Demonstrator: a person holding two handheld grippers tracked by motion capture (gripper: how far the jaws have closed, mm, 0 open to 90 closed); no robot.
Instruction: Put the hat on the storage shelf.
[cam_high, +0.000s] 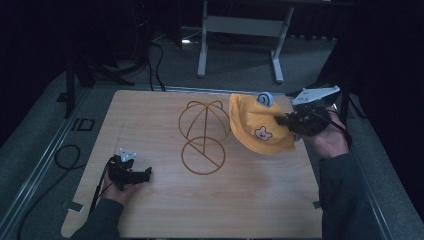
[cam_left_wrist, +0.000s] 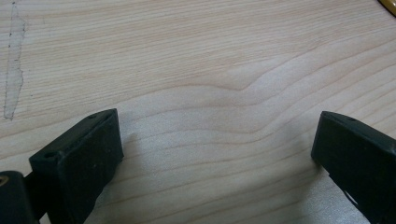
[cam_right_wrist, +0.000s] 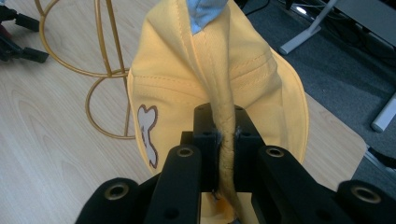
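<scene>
A wooden worktop (cam_high: 165, 210) carries a gold wire stand (cam_high: 202, 137) at centre. At 2 o'clock, a yellow hat (cam_high: 257, 125) hangs pinched in the right hand-held gripper (cam_high: 285, 120). At 8 o'clock, the left hand-held gripper (cam_high: 145, 174) rests spread wide, empty

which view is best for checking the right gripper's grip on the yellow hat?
Right gripper view: the jaws are closed on a pinched fold of the yellow hat, seen close up. The high view shows the whole hat held by the right gripper beside the gold wire stand, but too small for contact detail. The left gripper view shows only the table.
</scene>
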